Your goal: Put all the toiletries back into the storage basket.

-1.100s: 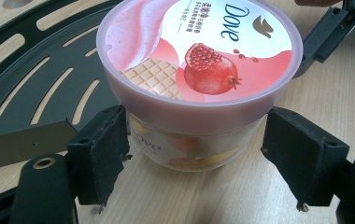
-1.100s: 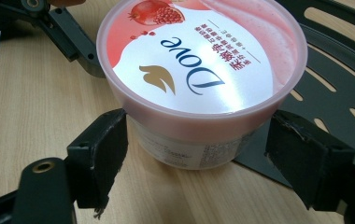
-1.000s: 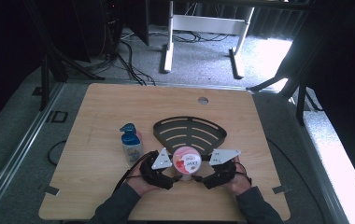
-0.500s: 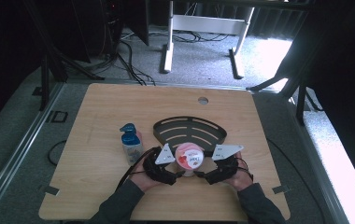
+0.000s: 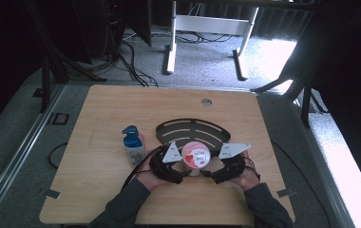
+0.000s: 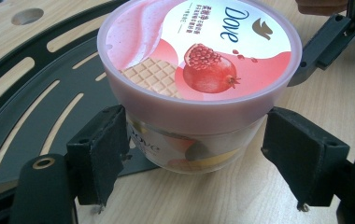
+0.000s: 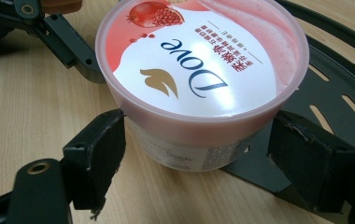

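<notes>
A Dove tub (image 5: 196, 156) with a pink pomegranate lid stands at the near edge of a black slotted rack (image 5: 193, 128). My left gripper (image 5: 182, 169) comes at it from the left. In the left gripper view the tub (image 6: 199, 60) sits between my jaws, with both pads against its wall under the lid rim. My right gripper (image 5: 213, 171) reaches in from the right. In the right gripper view the tub (image 7: 199, 60) is between the jaws. The left pad (image 7: 101, 149) touches it and the right pad (image 7: 306, 154) stands slightly off.
A small bottle with a blue pump (image 5: 133, 145) stands just left of my left hand. The wooden table (image 5: 98, 190) has a round hole (image 5: 206, 101) at its far edge. Beyond the table lie cables and a white desk frame (image 5: 207, 28) on grey carpet.
Both grippers and the tub have shifted slightly away from the person, toward the rack. The bottle has stayed where it was.
</notes>
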A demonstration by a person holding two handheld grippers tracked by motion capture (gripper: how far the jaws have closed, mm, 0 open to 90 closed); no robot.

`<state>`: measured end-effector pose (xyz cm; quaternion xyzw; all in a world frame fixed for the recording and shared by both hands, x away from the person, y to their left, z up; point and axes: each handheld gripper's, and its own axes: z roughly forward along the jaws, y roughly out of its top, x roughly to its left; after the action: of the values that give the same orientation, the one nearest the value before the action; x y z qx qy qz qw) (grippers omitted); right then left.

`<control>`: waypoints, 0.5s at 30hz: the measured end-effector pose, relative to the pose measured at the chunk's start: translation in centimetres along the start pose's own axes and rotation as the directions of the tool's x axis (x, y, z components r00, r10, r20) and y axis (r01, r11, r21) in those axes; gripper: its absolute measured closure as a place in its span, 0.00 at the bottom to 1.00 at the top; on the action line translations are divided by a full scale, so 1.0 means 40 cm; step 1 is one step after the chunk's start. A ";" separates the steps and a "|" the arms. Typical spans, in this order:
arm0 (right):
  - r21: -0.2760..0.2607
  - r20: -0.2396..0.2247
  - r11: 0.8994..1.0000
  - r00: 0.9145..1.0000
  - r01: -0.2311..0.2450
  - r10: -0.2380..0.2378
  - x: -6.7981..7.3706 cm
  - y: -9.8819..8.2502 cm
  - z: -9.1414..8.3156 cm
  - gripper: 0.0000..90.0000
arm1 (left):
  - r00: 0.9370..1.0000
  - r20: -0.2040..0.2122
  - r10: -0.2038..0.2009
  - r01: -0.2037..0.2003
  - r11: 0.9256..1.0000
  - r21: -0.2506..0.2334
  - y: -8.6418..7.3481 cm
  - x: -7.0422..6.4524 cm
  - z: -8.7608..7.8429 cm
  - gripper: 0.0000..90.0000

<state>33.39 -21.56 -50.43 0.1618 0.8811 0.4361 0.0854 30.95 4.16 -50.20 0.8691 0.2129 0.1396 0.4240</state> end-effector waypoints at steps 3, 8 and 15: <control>-0.004 -0.002 1.000 1.000 -0.002 0.002 -0.006 -0.001 -0.001 0.21 | 1.000 -0.001 0.001 -0.001 1.000 0.003 0.005 0.002 0.002 0.26; -0.006 -0.006 1.000 1.000 -0.007 0.007 -0.016 0.000 -0.003 0.21 | 1.000 -0.006 0.006 -0.006 1.000 0.002 0.012 0.006 0.005 0.26; 0.016 -0.003 1.000 1.000 0.002 -0.002 -0.028 0.007 -0.001 0.21 | 1.000 -0.015 0.005 -0.005 1.000 0.004 0.015 0.012 0.014 0.26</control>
<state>34.50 -21.83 -50.16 0.1609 0.8848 0.4293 0.0833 31.77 3.68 -50.02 0.8694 0.2140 0.1468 0.4205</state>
